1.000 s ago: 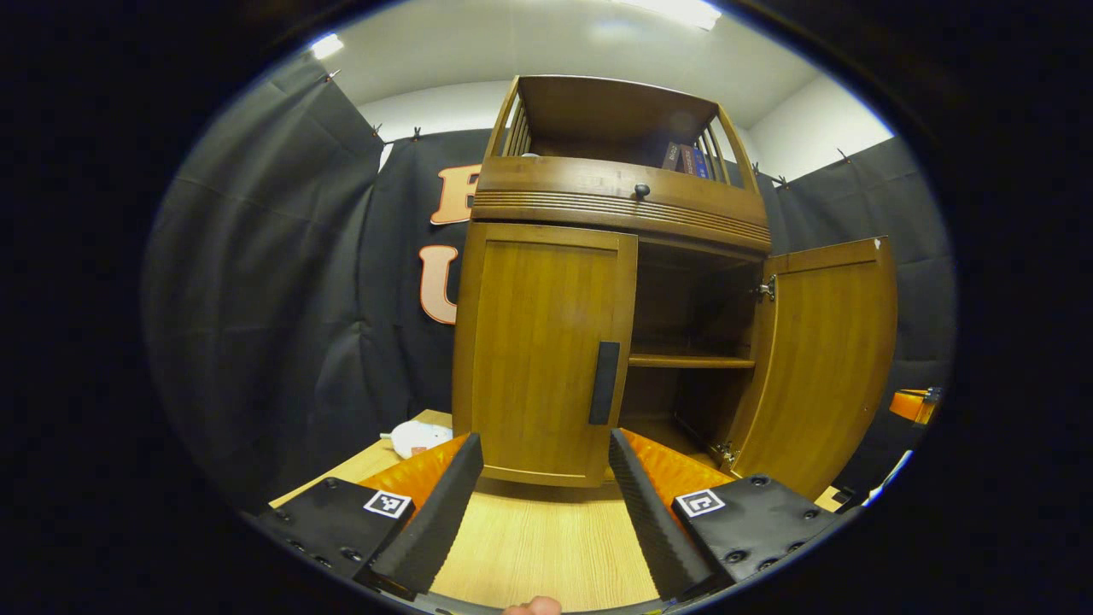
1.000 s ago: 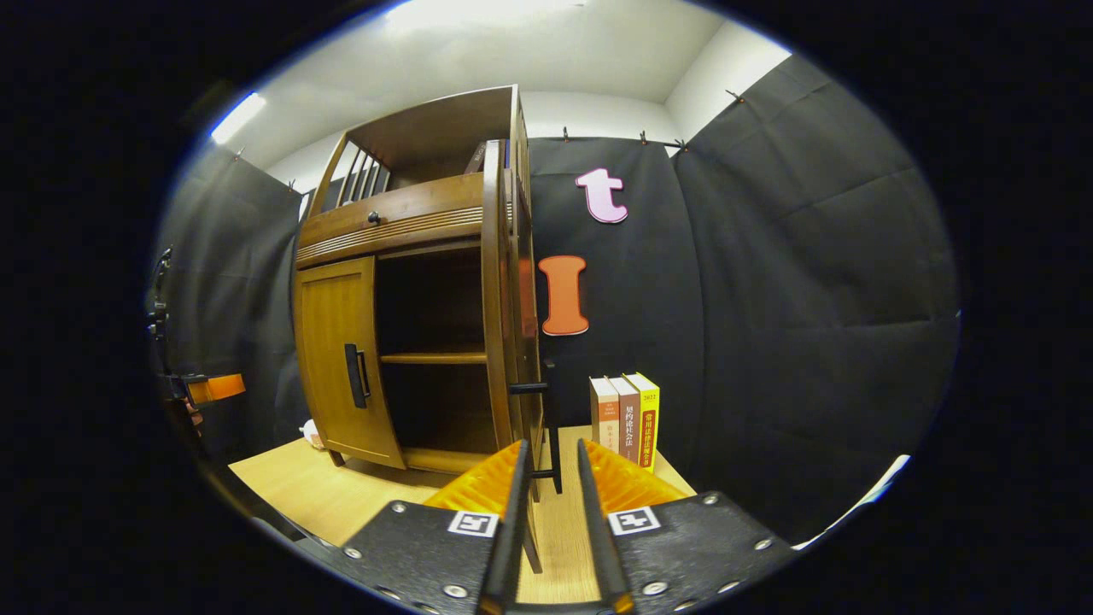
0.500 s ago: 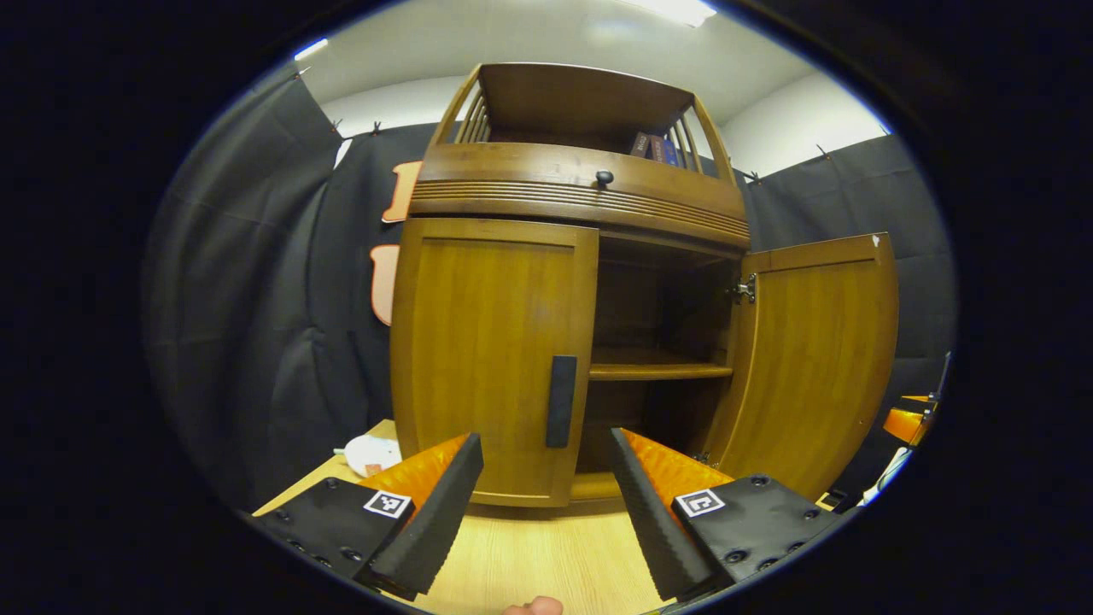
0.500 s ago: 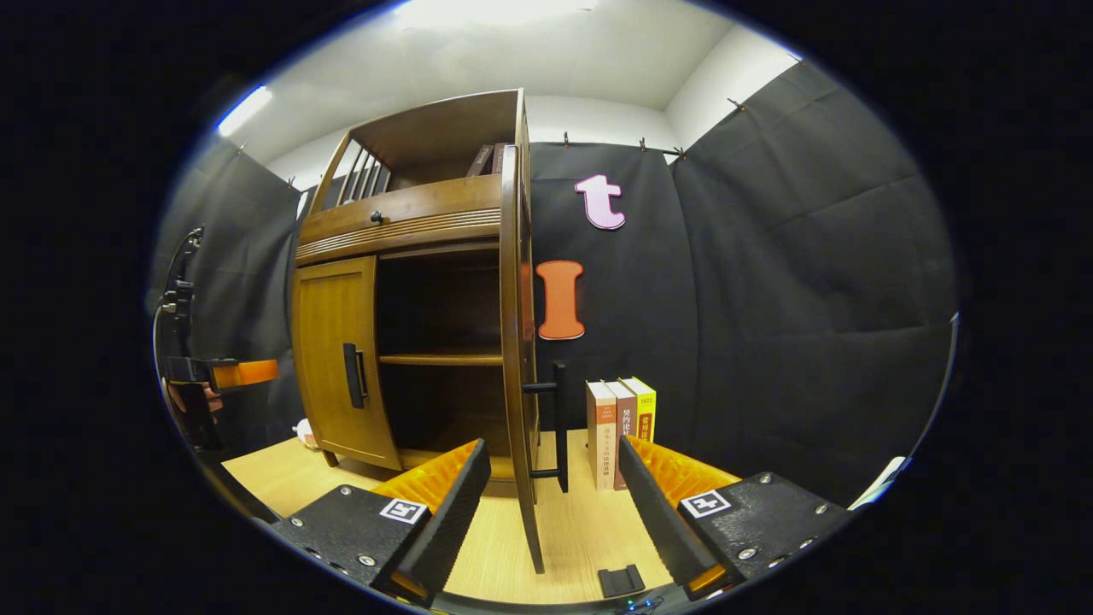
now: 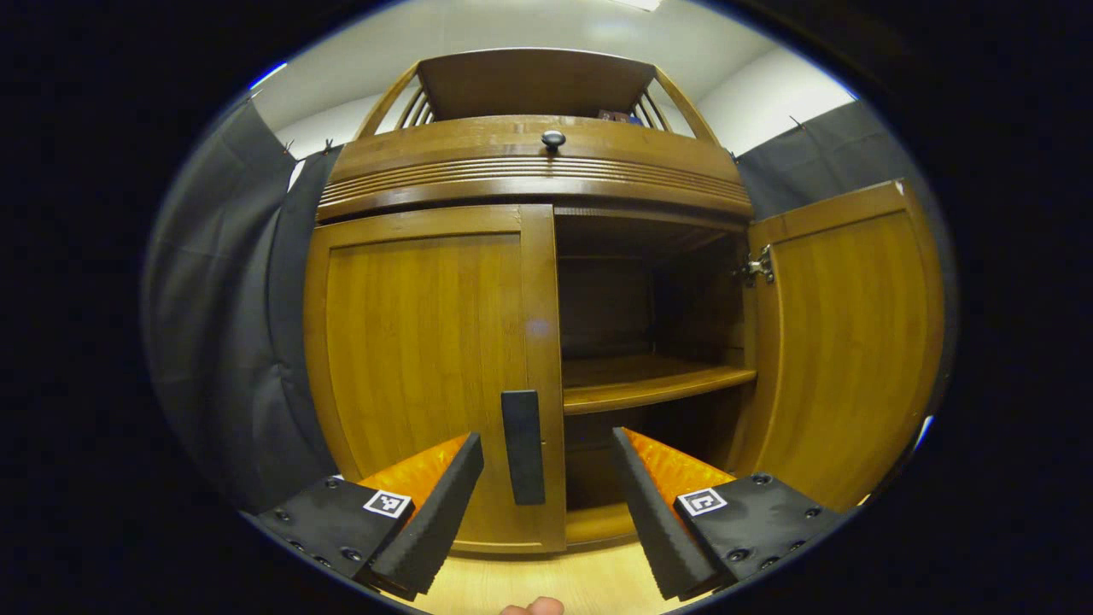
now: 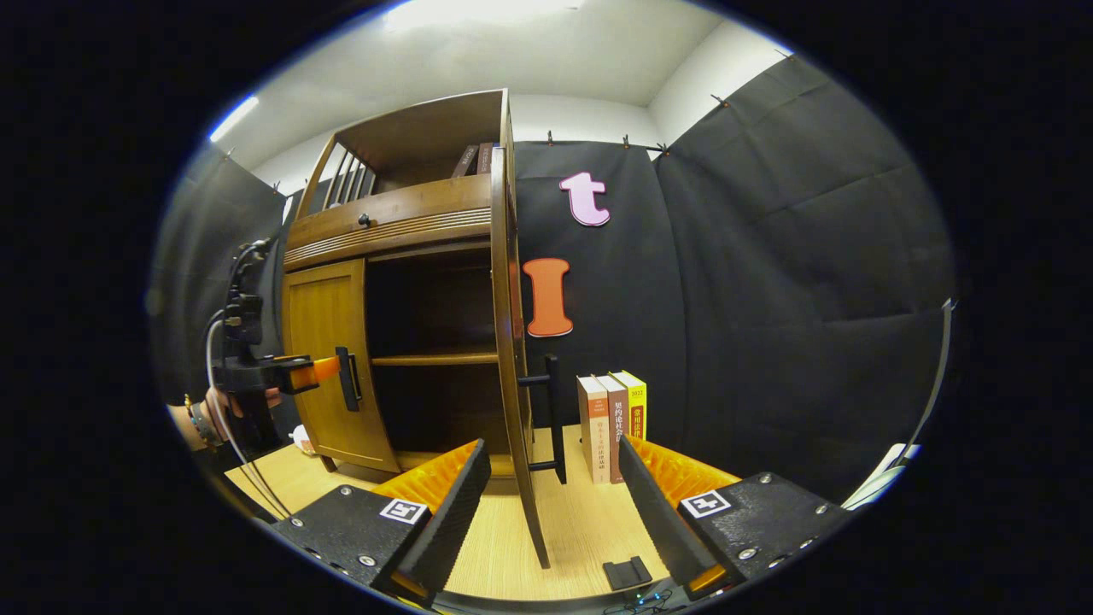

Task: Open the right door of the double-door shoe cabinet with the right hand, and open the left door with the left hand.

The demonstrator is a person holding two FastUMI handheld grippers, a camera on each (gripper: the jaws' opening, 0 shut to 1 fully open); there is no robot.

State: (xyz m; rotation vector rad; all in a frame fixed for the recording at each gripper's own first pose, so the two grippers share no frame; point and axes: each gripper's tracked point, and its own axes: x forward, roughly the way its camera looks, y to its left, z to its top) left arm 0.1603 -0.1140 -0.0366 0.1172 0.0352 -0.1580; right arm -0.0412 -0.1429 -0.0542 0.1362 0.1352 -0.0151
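Here the brown wooden double-door shoe cabinet (image 5: 534, 162) stands on the pale wooden tabletop (image 6: 581, 530), with its right door (image 5: 841, 342) swung wide and its left door (image 5: 427, 359) flush with the frame. In the left gripper view the left claw (image 5: 546, 491) is released, its two fingers spread to either side of the left door's black vertical bar handle (image 5: 523, 446); the handle sits between them, and neither finger (image 5: 435, 512) visibly touches it. Behind the open half, a wooden inner shelf (image 5: 653, 384) crosses the dark interior, and a metal hinge (image 5: 756, 266) shows at the top of the right door. A small round black knob (image 5: 553, 138) sits on the ribbed drawer band above the doors.

In the right gripper view the right claw (image 6: 553, 512) is also released, fingers wide apart and holding nothing. The right door appears edge-on (image 6: 512, 359), standing out from the cabinet, with its own black bar handle (image 6: 551, 418) just ahead of and above the gap between the fingers, apart from both. Three upright books (image 6: 610, 423) stand on the tabletop just beside that door, against the black cloth wall. Farther off at the left, the other claw, held in a person's hand (image 6: 224, 403), reaches up to the left door's handle (image 6: 344, 378). A small black object (image 6: 625, 572) lies on the tabletop near the right claw's fingers.
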